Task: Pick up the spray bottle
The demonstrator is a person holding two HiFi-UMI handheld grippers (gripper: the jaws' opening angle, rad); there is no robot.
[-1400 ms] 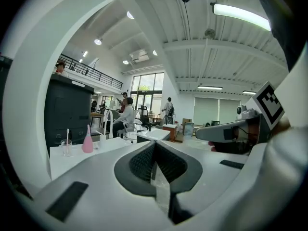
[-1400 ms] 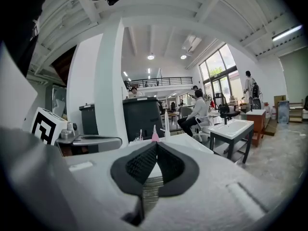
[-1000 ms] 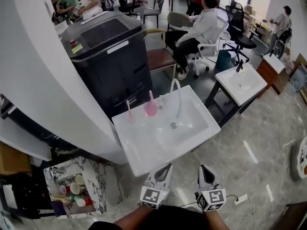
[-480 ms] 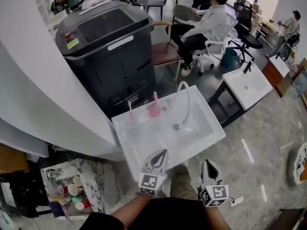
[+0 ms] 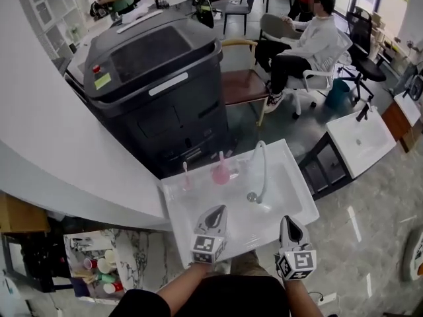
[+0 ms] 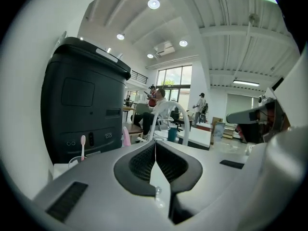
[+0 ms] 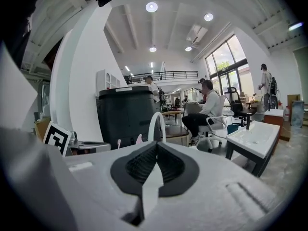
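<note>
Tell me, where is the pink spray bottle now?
In the head view, the pink spray bottle stands on the white sink's back edge, between the toothbrush on its left and the curved faucet on its right.

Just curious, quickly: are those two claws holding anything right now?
Left gripper: closed, holding nothing.
Right gripper: closed, holding nothing.

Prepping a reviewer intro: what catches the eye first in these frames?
The big dark machine fills the upper middle of the head view. Below it sits a white sink with a curved tap and a pink bottle at its back edge. The left gripper and right gripper, both shut and empty, are at its near edge.
</note>
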